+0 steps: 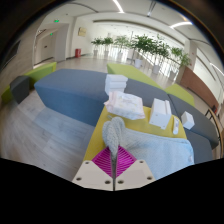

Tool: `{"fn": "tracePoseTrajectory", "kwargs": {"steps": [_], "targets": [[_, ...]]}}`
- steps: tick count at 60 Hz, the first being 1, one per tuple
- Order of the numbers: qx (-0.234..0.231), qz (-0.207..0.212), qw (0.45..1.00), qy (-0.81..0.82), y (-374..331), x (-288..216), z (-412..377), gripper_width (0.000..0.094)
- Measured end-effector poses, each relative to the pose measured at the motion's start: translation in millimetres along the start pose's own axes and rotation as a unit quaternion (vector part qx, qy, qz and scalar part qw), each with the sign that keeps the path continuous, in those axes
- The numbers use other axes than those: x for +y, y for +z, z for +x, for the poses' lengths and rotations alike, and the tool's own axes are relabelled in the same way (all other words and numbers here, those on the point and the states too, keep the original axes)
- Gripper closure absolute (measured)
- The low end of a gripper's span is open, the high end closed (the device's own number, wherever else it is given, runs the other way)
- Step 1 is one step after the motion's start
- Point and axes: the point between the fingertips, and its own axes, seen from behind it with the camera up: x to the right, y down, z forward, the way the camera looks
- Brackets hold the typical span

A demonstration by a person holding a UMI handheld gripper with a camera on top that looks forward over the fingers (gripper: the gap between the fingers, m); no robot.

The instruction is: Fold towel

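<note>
The gripper (115, 160) sits low over a table (40, 140), its pink pads (108, 162) drawn close together and pinching a bunched fold of pale towel (116, 130) that rises between the fingers. More of the same cloth spreads to the right of the fingers, over a yellow-green mat (98, 138). Beyond the fingers lie a crumpled white cloth (126, 104) and a folded white piece (116, 82), both on a grey-blue surface (70, 90). Further right are small white items (162, 115), too small to identify. In the distance stand potted plants (150, 45) before bright windows (195, 45).
</note>
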Motion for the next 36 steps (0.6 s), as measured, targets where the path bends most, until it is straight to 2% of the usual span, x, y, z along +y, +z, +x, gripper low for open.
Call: {"fn": "tracePoseTrajectory", "kwargs": {"steps": [8, 15, 29, 36], "targets": [[0.016, 0.033, 0.998, 0.045, -33.8, -26.3, 64.7, 0.0926], [0.047, 0.035, 0.994, 0.087, -50.6, -20.7, 147.3, 0.0919], [0.116, -0.043, 0.986, 0.113, -28.6, 54.6, 263.4, 0.0903], [0.112, -0.056, 0.984, 0.125, -20.6, 76.2, 275.1, 0.0897]]}}
